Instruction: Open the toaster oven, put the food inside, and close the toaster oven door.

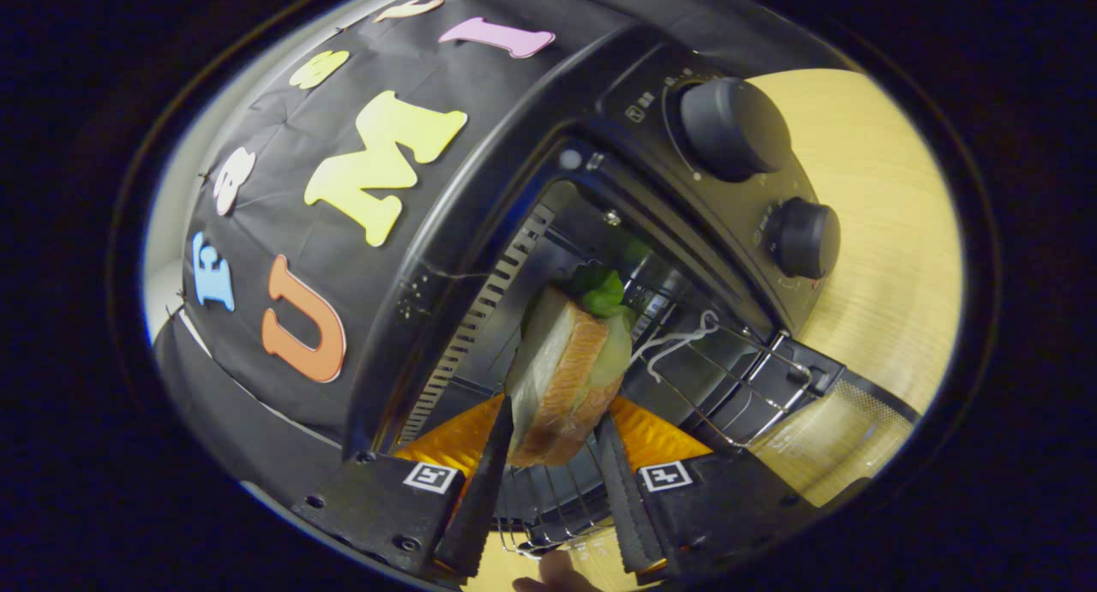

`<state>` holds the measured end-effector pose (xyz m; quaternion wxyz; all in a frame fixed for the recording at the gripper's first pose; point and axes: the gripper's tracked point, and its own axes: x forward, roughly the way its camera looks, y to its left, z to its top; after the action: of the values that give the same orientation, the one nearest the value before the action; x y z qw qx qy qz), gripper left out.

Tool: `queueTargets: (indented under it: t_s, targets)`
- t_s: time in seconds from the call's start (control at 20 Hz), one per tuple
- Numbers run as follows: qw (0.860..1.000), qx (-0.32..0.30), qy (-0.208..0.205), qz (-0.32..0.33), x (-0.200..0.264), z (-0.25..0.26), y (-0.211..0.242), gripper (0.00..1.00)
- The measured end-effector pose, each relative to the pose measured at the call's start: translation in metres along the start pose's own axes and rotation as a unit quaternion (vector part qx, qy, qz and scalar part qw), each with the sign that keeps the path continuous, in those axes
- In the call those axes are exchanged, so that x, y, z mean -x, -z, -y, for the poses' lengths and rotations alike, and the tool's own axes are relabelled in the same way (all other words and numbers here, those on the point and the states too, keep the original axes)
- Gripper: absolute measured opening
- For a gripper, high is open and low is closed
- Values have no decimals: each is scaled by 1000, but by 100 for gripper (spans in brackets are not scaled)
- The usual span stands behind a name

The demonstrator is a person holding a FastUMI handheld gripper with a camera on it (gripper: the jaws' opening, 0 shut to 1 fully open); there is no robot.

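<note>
A black toaster oven [480, 189] stands open just ahead of me, its view strongly tilted. Its wire rack [728, 386] sticks out of the cavity, and the open door [848, 429] lies flat over the wooden table. A sandwich [561, 378] with toasted bread and green lettuce is held between my fingers, over the rack at the cavity's mouth. My gripper [557, 455] is shut on the sandwich, one finger pressing on each side. Beyond the sandwich the dark inside of the oven shows, with vent slots [480, 326] in one wall.
Two round black knobs [737, 128] [804, 236] sit on the oven's control panel beside the cavity. A light wooden tabletop [883, 206] runs past the oven. A white string [681, 339] lies on the rack. A fingertip [553, 575] shows below the gripper.
</note>
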<state>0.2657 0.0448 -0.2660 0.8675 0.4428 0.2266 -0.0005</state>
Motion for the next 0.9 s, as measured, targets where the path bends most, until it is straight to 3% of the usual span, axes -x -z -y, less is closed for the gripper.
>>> queueTargets:
  t_s: [0.2,0.35,0.4,0.7,0.9]
  targets:
    - [997,70,5,-19,2,-3,9,66]
    - [990,138,15,-26,2,-4,13,68]
    - [986,165,21,-30,3,-3,16,73]
    - [937,340,45,-62,4,-3,36,77]
    - [909,402,59,-87,11,-2,51,85]
